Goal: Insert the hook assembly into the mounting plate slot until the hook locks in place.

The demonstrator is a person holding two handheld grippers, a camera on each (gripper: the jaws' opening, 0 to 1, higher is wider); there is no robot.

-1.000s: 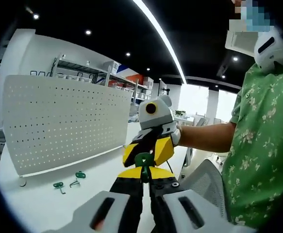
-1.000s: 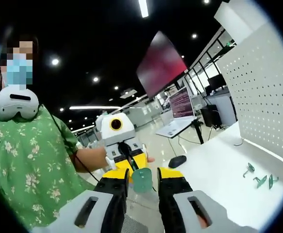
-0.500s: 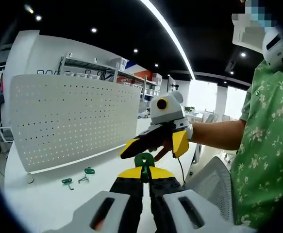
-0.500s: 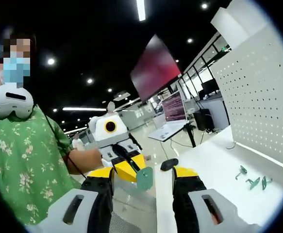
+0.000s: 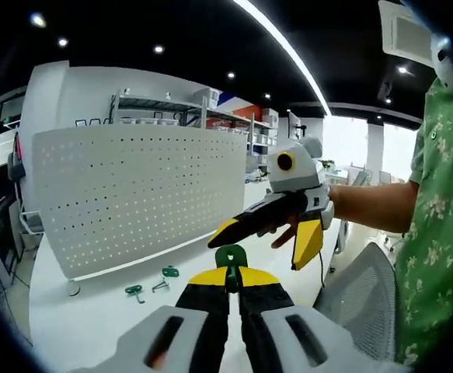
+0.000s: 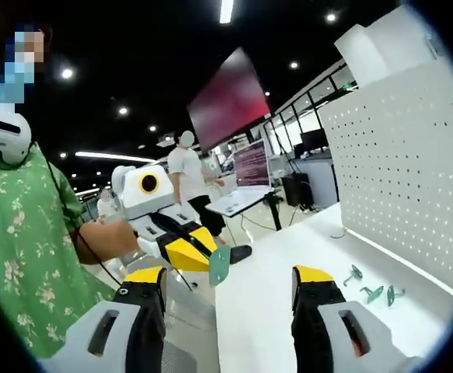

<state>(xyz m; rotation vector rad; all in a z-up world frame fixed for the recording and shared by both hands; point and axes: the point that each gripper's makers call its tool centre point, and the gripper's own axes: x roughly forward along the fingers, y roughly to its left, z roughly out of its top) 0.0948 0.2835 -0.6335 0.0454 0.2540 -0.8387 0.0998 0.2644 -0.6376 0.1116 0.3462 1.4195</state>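
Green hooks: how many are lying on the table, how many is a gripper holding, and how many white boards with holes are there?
Green hooks on the table: 3
Green hooks held by the left gripper: 1
White boards with holes: 1
Total: 5

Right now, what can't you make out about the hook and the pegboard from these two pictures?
- Green hook, left gripper view: its lower part is hidden between the shut jaws of the left hand-held gripper.
- Spare hooks, right gripper view: too small to tell their shape.
- Pegboard, right gripper view: cut off by the edge; the target slot is unclear.
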